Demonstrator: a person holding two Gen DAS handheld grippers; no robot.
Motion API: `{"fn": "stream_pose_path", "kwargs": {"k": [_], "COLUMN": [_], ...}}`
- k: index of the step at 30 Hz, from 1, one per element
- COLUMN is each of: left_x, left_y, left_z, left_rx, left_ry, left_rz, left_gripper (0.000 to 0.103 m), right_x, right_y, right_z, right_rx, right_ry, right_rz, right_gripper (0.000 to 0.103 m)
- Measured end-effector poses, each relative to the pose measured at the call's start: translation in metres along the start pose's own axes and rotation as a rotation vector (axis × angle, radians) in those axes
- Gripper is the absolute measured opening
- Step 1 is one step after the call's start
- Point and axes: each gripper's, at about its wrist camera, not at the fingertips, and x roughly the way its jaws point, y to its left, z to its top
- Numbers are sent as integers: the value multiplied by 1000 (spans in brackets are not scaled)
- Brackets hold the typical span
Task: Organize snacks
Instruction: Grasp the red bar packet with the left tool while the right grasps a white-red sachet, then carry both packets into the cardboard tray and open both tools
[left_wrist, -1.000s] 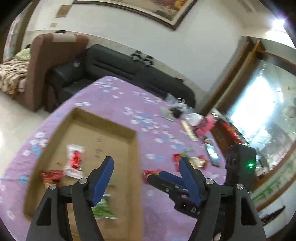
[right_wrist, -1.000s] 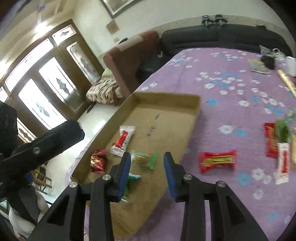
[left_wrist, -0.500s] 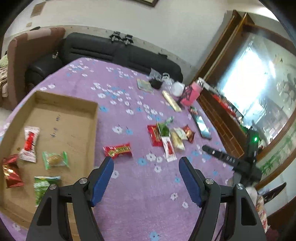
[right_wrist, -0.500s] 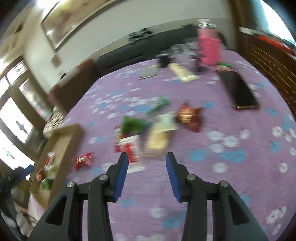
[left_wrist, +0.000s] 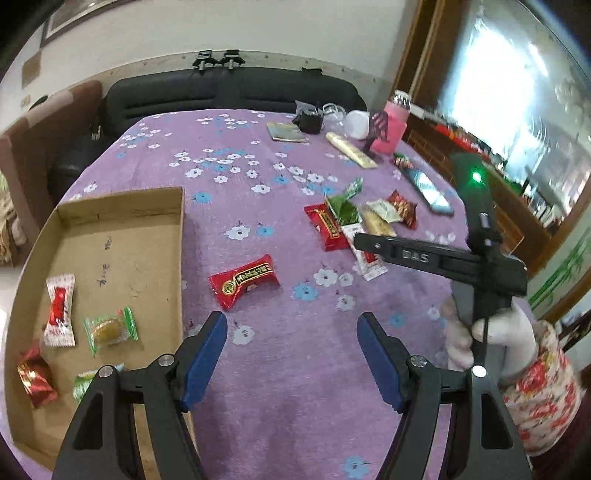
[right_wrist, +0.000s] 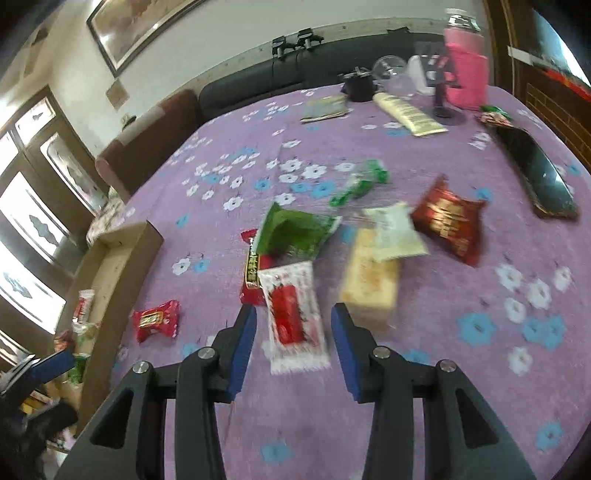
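A shallow cardboard box (left_wrist: 122, 206) on the left of the purple tablecloth holds several wrapped snacks. A red snack (left_wrist: 243, 280) lies alone on the cloth just beyond my open, empty left gripper (left_wrist: 291, 332). A pile of loose snacks (left_wrist: 354, 218) lies to the right. In the right wrist view my open right gripper (right_wrist: 293, 325) hovers with a white-and-red packet (right_wrist: 293, 317) between its fingers, not gripped. A yellow bar (right_wrist: 371, 280), a green packet (right_wrist: 295, 232) and a dark red packet (right_wrist: 448, 218) lie beyond. The right gripper's black body also shows in the left wrist view (left_wrist: 436, 254).
A black phone (right_wrist: 535, 173), a pink bottle (right_wrist: 465, 74), a cream tube (right_wrist: 406, 112), a booklet (right_wrist: 325, 107) and a small black cup (right_wrist: 358, 86) sit at the table's far side. A dark sofa (left_wrist: 229, 96) stands behind the table. The box also shows at the left (right_wrist: 122, 254).
Both grippers swung from the box toward the loose snacks. The right gripper moved down close over the white-and-red packet. The left gripper now faces the lone red snack.
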Motion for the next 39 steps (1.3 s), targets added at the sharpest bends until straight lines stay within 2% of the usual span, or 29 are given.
{"fn": "stream_pose_path", "kwargs": {"k": [3, 7, 8, 9, 13, 17, 20, 22, 24, 26, 28, 36, 39], "left_x": [11, 34, 43, 49, 81, 102, 114, 115, 115, 111, 108, 106, 99], "left_y": [3, 1, 0, -2, -6, 3, 4, -3, -9, -12, -14, -17, -15], "left_z": [7, 23, 28, 30, 43, 50, 48, 45, 41, 38, 35, 30, 27], "left_rx": [29, 76, 97, 112, 193, 220, 229, 271, 290, 281, 265, 166, 125], "left_ry": [28, 68, 86, 96, 164, 221, 276, 291, 298, 295, 291, 215, 194], "left_rz": [25, 35, 41, 46, 84, 103, 76, 61, 49, 24, 22, 44, -1], "left_gripper": [76, 76, 76, 76, 76, 76, 76, 76, 64, 34, 24, 24, 18], "right_x": [11, 18, 18, 19, 17, 13, 11, 10, 9, 8, 8, 5, -1], "right_y": [7, 6, 6, 6, 1, -3, -6, -8, -7, -7, -7, -7, -7], "right_z": [1, 0, 0, 0, 0, 0, -1, -1, -1, -1, -1, -3, -4], "right_rx": [-39, -41, -49, -55, -39, -36, -19, -11, -12, -10, -6, -1, 1], "right_ry": [-4, -9, -11, -11, -15, -18, -15, -15, -16, -16, -16, -26, -54], "right_rz": [-32, -21, -26, -33, -10, 4, 27, 40, 44, 44, 46, 55, 66], "right_gripper": [40, 40, 37, 29, 27, 27, 27, 27, 27, 27, 27, 27, 27]}}
